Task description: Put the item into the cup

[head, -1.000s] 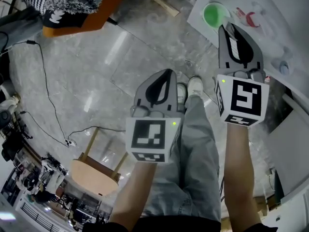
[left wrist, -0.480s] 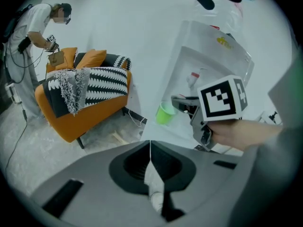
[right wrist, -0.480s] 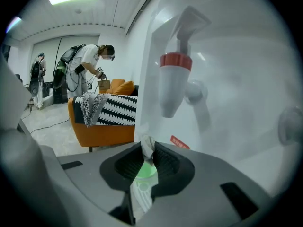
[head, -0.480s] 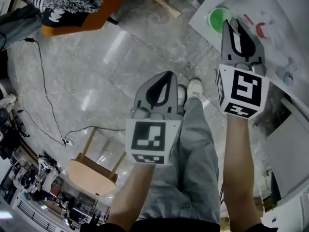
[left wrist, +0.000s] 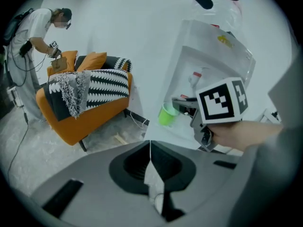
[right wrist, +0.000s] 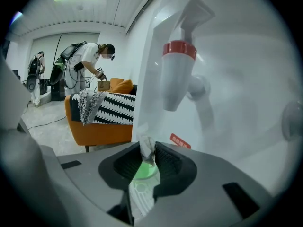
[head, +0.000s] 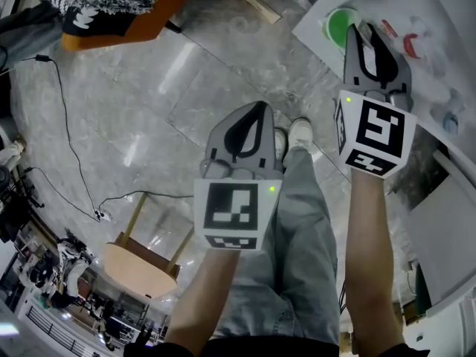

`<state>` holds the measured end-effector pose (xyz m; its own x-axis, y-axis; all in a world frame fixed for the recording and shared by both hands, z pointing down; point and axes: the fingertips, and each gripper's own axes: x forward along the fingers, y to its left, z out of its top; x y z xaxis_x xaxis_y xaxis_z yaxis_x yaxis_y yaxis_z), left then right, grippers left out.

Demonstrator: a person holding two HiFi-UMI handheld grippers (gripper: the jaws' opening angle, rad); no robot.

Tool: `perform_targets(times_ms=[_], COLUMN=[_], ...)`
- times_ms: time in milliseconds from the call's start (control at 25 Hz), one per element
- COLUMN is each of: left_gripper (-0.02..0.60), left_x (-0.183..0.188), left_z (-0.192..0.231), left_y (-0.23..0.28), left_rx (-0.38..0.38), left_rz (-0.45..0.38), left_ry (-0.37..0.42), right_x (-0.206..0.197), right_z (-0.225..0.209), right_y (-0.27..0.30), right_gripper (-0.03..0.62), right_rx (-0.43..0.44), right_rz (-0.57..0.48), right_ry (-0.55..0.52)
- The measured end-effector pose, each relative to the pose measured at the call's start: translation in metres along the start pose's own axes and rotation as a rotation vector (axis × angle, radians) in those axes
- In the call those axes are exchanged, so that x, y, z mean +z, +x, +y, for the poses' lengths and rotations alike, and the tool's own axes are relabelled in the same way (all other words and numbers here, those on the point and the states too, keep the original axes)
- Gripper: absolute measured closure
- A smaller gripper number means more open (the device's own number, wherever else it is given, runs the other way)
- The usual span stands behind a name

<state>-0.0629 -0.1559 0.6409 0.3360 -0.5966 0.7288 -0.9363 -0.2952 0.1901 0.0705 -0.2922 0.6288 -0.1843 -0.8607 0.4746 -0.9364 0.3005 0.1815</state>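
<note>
Comparison with the earlier frames shows that the right gripper has come closer to the bright green plastic cup, and its tips now reach just beside the cup's rim, while the left gripper has stayed low over the grey stone floor, well apart from the cup. Behind the cup rises the white water dispenser, and its white tap with a red collar hangs above and beyond the cup. An orange sofa with a black-and-white blanket stands far from the cup, on the left side in both gripper views. The right gripper's jaws have just been opening, but they are only slightly apart, and the small crumpled whitish item sits between the tips, touching both, directly above the cup's open mouth. The left gripper's jaws are closed together, with nothing in them.
</note>
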Motion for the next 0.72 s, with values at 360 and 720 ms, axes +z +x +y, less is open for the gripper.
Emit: perform_targets(times_ms=[360,720], left_gripper=[0.568,0.568], left_x=[-0.0030,-0.0046], left_z=[-0.0050,-0.0051], left_y=[0.0020,0.0035], left_rx=[-0.009,-0.016], left_rz=[0.009,0.009], left_ry=[-0.008,0.003], right_x=[-0.0048,-0.0040], right_z=[0.0000,-0.0020], right_y=[0.0028,-0.0013], right_gripper=[0.490,0.496], right_rx=[0.005,-0.008], right_rz=[0.009,-0.008], right_ry=[0.005,0.012])
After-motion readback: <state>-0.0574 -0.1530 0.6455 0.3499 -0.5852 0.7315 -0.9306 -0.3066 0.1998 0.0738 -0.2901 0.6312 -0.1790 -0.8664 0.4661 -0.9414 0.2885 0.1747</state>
